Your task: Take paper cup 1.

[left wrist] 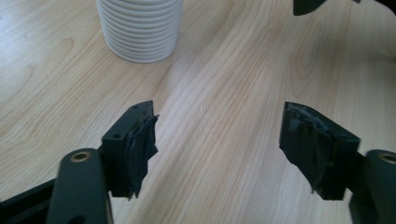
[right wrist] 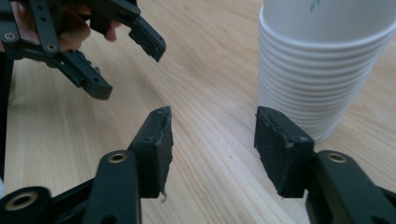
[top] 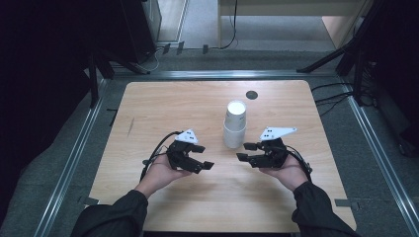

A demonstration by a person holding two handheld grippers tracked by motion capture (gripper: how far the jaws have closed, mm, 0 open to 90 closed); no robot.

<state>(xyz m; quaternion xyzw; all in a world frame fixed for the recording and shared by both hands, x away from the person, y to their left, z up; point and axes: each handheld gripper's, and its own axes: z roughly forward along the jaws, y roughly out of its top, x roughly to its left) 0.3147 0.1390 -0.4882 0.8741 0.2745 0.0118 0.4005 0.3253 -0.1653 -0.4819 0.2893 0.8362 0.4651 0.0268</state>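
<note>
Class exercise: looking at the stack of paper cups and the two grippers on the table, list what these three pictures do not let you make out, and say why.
- Stack of cups: its top is cut off by the upper edge in both gripper views; the cup count is too small to tell in the high view.
- Green mark on a cup: cut off by the edge.
- Dark disc on the table: too small to identify.

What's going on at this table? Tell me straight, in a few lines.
A person holds a two-jaw gripper in each hand over a wooden table. The left gripper and right gripper point toward each other, jaws apart with nothing between them. A stack of white paper cups stands upright just beyond, nearer the right gripper. Neither gripper touches it.
</note>
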